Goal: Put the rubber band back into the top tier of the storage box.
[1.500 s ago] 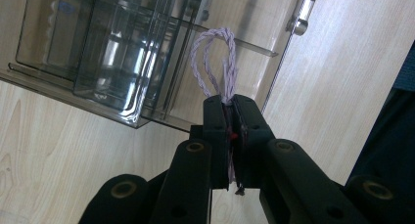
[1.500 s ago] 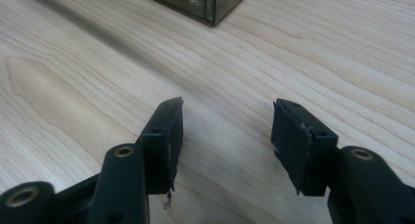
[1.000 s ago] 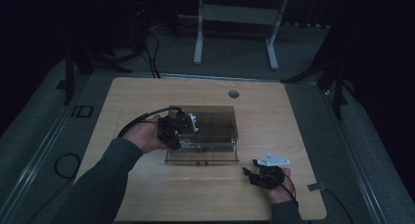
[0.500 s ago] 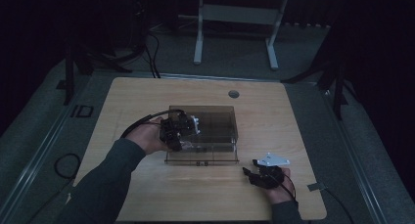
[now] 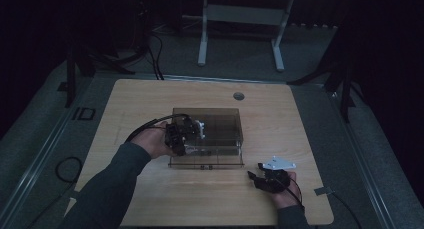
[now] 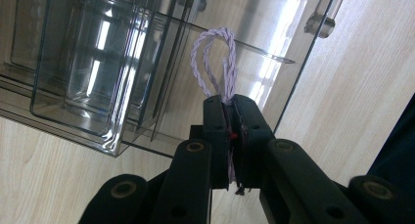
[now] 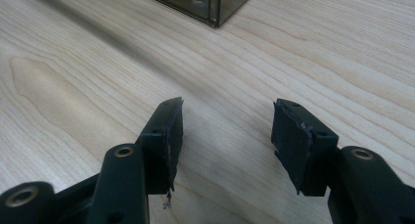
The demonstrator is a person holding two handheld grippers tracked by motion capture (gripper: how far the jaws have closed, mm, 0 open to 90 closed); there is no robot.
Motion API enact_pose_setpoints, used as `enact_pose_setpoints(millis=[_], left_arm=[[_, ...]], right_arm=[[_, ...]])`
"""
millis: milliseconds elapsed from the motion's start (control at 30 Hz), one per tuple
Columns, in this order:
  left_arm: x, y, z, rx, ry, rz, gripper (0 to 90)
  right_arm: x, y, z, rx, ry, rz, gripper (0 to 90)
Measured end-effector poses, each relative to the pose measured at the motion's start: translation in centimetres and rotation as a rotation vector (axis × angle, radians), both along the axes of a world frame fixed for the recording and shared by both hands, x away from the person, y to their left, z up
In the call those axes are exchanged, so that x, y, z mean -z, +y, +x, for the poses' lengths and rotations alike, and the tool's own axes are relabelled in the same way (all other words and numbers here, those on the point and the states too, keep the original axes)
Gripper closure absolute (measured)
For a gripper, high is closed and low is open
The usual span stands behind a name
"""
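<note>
- left tongs (image 6: 229, 106) are pressed together on a loop of pale purple twisted cord (image 6: 215, 62); the loop sticks out past the tips, the rest runs back between the pads.
- cord's long axis runs in line with the tongs, loop end leading toward the clear plastic box (image 6: 88, 72).
- in the high view the left tongs (image 5: 192, 134) sit at the left wall of the box (image 5: 220, 139), tips over or just inside the rim; can't tell which.
- in the left gripper view the loop shows against the box's open compartments, not yet resting on anything that i can make out.
- right tongs (image 7: 225, 131) are spread, nothing between them, low over the bare bench (image 7: 73, 72); only a box corner shows ahead of them.
- in the high view the right tongs (image 5: 256, 177) are off the box's front right corner, well apart from the cord.
- my read: the left hand is the nearer one, and the drop depends on getting the loop past the wall and over one compartment before letting go.
</note>
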State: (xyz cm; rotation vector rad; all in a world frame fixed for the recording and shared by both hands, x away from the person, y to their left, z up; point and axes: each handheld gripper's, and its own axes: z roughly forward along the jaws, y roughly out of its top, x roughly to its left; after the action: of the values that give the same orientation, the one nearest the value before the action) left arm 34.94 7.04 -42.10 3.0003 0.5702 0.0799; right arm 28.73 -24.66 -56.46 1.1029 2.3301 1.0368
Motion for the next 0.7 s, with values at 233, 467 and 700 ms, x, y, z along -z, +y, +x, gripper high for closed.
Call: enact_pose_setpoints(millis=[233, 467, 700], left_arm=[[0.5, -0.2, 0.1, 0.003, 0.005, 0.016, 85.9], [0.9, -0.5, 0.1, 0.003, 0.003, 0.034, 85.8], [1.3, -0.7, 0.2, 0.007, 0.005, 0.046, 85.8]], right_arm=[[0.0, 0.0, 0.0, 0.000, 0.000, 0.000, 45.4], [0.0, 0.0, 0.0, 0.000, 0.000, 0.000, 45.4], [0.0, 0.0, 0.0, 0.000, 0.000, 0.000, 45.4]])
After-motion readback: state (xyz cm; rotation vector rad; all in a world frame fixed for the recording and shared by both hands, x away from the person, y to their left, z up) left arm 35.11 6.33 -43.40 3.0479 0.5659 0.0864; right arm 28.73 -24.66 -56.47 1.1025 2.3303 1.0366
